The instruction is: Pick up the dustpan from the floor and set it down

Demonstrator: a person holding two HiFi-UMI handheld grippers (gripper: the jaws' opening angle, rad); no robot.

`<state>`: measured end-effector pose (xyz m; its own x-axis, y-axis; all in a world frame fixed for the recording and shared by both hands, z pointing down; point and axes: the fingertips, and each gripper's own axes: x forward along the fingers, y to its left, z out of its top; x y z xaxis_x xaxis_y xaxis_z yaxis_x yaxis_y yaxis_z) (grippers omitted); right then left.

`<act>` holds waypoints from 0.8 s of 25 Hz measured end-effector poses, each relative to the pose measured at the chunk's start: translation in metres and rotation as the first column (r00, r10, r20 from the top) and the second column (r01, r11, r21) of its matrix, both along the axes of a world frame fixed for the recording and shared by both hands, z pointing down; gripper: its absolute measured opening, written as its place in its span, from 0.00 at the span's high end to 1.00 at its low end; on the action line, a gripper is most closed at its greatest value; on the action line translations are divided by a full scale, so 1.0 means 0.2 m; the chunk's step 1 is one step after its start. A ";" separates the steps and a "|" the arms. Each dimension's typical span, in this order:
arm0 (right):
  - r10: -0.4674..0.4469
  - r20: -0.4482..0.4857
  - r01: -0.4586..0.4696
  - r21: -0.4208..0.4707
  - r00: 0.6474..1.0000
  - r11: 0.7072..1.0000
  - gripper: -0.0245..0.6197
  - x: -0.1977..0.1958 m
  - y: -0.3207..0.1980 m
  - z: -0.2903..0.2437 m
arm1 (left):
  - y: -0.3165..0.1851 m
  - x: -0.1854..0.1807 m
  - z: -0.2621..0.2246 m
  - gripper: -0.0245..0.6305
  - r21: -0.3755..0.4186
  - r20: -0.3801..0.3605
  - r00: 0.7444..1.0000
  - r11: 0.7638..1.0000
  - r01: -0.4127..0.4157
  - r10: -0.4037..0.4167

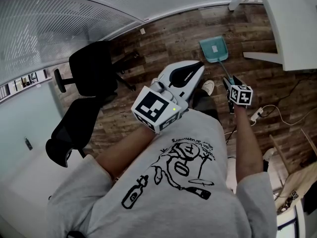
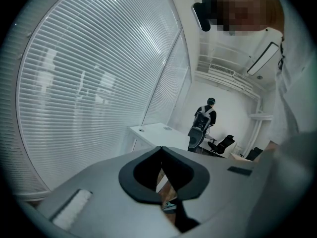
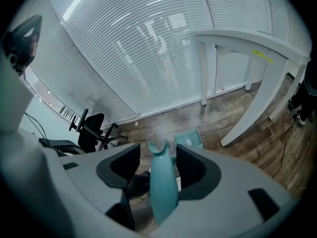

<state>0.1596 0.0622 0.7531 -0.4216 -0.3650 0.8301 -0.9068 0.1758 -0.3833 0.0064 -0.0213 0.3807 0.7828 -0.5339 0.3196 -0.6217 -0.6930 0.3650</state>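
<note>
The dustpan (image 1: 214,50) rests on the wooden floor (image 1: 163,38), tray at the far end, with its slim handle (image 1: 225,71) running back towards the person. The right hand-held gripper (image 1: 231,83) is released: its jaws stand apart with the handle (image 3: 162,182) between them, and a gap shows on the left side. A pale label (image 1: 215,48) lies in the tray. Bare floor extends left and far of the tray. To its right, the white desk (image 1: 290,19) has its leg close by. Two office chairs (image 1: 91,68) stand well to the left. The left hand-held gripper (image 1: 198,66) is clenched on nothing.
</note>
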 end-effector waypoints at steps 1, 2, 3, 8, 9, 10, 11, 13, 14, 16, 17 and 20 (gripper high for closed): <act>-0.001 -0.001 0.001 0.001 1.000 1.000 0.66 0.00 -0.01 0.00 | 0.00 0.00 0.00 0.96 0.000 0.001 1.000 1.000 0.000 0.000; -0.001 0.000 0.001 0.002 1.000 1.000 0.66 0.00 -0.01 0.00 | -0.01 0.00 0.00 0.96 -0.001 0.001 1.000 1.000 0.000 0.000; 0.000 0.002 0.000 0.004 1.000 1.000 0.66 0.00 -0.02 0.00 | -0.01 0.00 0.01 0.96 -0.002 0.002 1.000 1.000 0.000 0.000; 0.004 0.011 -0.004 0.015 1.000 1.000 0.66 0.00 -0.06 -0.02 | -0.02 0.01 0.00 0.96 -0.004 0.000 1.000 1.000 -0.001 0.001; 0.004 0.010 -0.004 0.019 1.000 1.000 0.66 0.00 -0.07 -0.02 | -0.03 0.01 0.00 0.96 -0.003 -0.001 1.000 1.000 -0.001 0.001; 0.003 0.006 -0.003 0.024 1.000 1.000 0.66 0.00 -0.08 -0.03 | -0.03 0.02 0.00 0.96 -0.002 -0.002 1.000 1.000 -0.001 0.001; 0.003 0.002 -0.003 0.030 1.000 1.000 0.66 0.00 -0.09 -0.04 | -0.03 0.02 0.00 0.96 -0.002 -0.002 1.000 1.000 0.000 0.000; -0.002 -0.008 0.002 0.046 1.000 0.999 0.66 0.01 -0.11 -0.07 | -0.04 0.01 0.00 0.96 0.000 -0.003 1.000 1.000 0.001 -0.001; -0.005 -0.014 0.006 0.056 1.000 0.998 0.66 0.01 -0.12 -0.08 | -0.04 0.01 -0.01 0.96 0.002 -0.005 1.000 1.000 0.002 -0.002; -0.013 -0.027 0.015 0.077 1.000 0.997 0.66 0.02 -0.14 -0.12 | -0.05 0.01 -0.02 0.96 0.006 -0.008 1.000 1.000 0.004 -0.004; -0.015 -0.032 0.017 0.089 0.999 0.996 0.66 0.02 -0.16 -0.14 | -0.06 0.01 -0.02 0.96 0.009 -0.010 1.000 1.000 0.004 -0.004; -0.007 -0.030 0.011 0.127 1.000 0.992 0.66 0.03 -0.21 -0.23 | -0.08 0.02 -0.03 0.96 0.014 -0.015 1.000 1.000 0.005 -0.005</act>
